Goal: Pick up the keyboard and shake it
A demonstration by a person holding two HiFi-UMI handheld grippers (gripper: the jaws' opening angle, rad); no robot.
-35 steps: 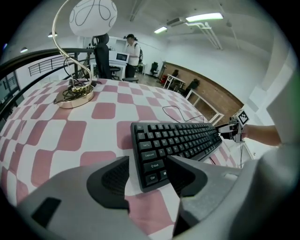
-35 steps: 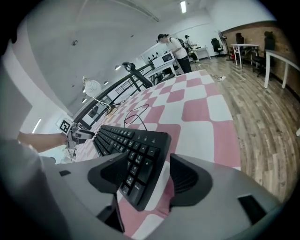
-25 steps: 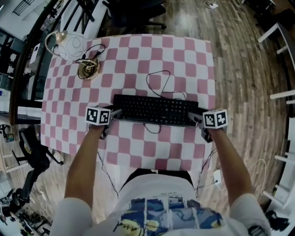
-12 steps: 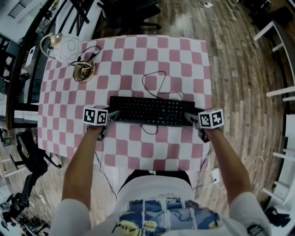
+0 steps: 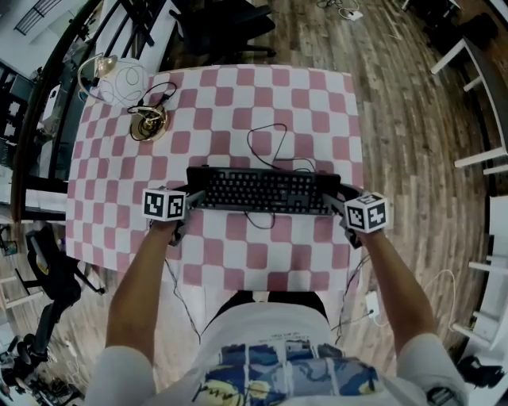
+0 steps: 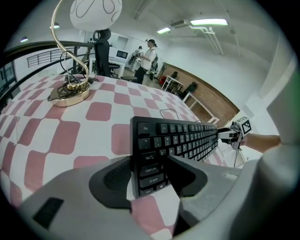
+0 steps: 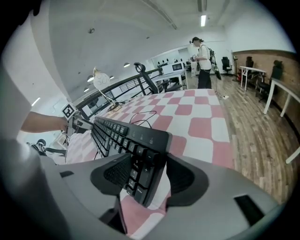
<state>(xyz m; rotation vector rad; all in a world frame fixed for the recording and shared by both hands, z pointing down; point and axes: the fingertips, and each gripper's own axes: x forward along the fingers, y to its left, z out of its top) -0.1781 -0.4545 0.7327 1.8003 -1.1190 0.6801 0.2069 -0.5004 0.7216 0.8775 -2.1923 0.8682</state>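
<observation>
The floor [image 5: 413,119] is mid-brown wood plank, running all round the table [image 5: 333,87], which wears a pink-and-white checked cloth. At the table's far-left corner stands a lamp [image 5: 148,121] on a brass-coloured base, its white globe shade [image 5: 127,79] over that corner. A black office chair [image 5: 230,24] sits beyond the far edge — white tables [image 5: 476,55] stand off to the right. Strip lights [image 6: 206,21] shine on a white ceiling; one wall [image 6: 215,101] is brick.

Head view: both ends of keyboard [image 5: 262,191] hidden under left gripper [image 5: 194,197] and right gripper [image 5: 336,200]; key legends too small. Left gripper view: lamp shade [image 6: 96,14] cut off at top edge; background person [image 6: 149,54] too small.
</observation>
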